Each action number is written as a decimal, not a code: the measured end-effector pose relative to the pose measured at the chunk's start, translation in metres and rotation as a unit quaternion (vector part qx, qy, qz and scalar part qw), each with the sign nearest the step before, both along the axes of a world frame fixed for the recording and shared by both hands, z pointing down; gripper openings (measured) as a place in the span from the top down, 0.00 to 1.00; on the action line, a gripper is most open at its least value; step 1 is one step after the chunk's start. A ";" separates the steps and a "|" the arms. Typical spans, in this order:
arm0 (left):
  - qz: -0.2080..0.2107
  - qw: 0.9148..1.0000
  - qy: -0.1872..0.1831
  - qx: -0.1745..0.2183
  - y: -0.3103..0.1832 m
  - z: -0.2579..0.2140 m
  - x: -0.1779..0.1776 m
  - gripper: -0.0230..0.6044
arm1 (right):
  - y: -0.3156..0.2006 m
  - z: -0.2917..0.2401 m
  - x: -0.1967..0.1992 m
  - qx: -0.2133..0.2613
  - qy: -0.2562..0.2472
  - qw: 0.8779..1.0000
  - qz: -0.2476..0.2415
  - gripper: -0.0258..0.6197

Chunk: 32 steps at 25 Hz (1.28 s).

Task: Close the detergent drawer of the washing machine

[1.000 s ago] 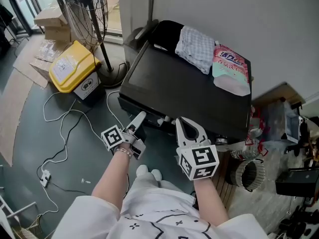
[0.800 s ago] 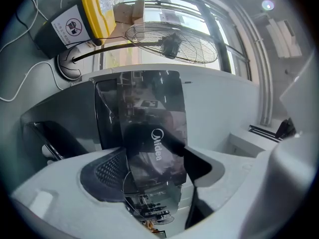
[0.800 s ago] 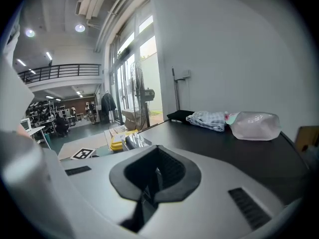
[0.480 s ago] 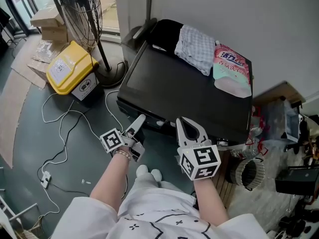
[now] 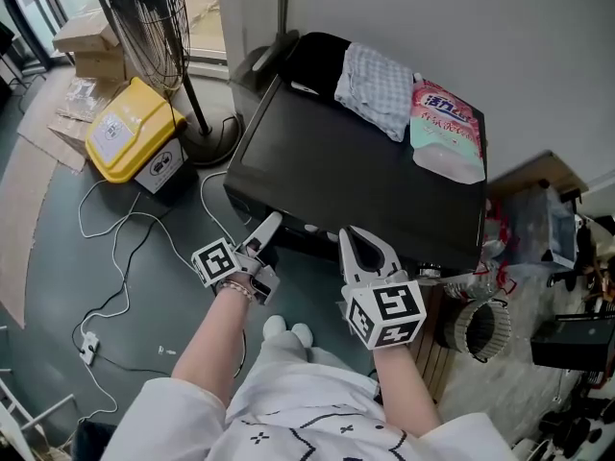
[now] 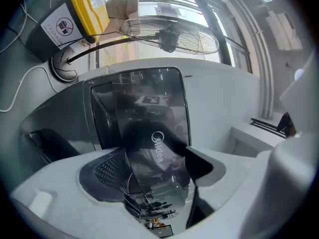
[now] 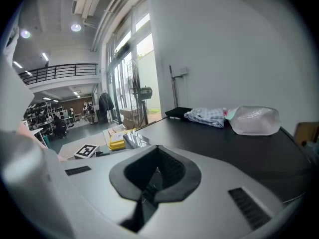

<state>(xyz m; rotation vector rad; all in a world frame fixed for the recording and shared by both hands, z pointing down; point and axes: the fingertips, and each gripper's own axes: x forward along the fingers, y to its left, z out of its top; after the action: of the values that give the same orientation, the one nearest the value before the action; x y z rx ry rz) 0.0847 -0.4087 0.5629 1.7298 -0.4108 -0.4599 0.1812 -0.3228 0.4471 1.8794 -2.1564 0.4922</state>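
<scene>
Glossy black, round-cornered detergent drawer (image 6: 144, 113) fronts the boxy washing machine (image 5: 365, 181).

Glossy, mirror-like dark washing machine front (image 6: 144, 113) — soft checked cloth (image 5: 375, 89), shiny pouch (image 5: 444, 133), probably plastic.

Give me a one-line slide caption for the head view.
Seen from above, a black washing machine carries a checked cloth and a pink detergent pouch on its top.

Bright, even daylight enters through windows (image 6: 164, 6) beyond the left gripper (image 6: 154, 168). The washing machine front (image 6: 144, 108) ahead mirrors glare. Gripper views: fisheye-bent, corners vignetted black.
</scene>
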 end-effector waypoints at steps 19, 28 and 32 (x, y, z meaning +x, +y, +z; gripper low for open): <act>0.012 0.996 -0.094 -0.006 0.003 -0.012 -0.019 0.39 | 0.020 -0.028 -0.008 0.029 0.035 0.999 0.030 0.97; -0.013 0.992 -0.119 0.039 0.009 -0.040 -0.039 0.39 | 0.037 -0.053 -0.015 0.054 0.040 0.998 0.022 0.97; -0.019 0.977 -0.178 0.111 0.019 -0.058 -0.046 0.40 | 0.047 -0.063 -0.017 0.066 0.042 0.997 0.012 0.97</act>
<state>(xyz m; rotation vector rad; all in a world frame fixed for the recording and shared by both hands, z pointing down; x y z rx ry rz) 0.0389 -0.3902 0.5048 2.0328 -0.6712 -0.2262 0.1644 -0.2753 0.3840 1.9583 -2.1619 0.2764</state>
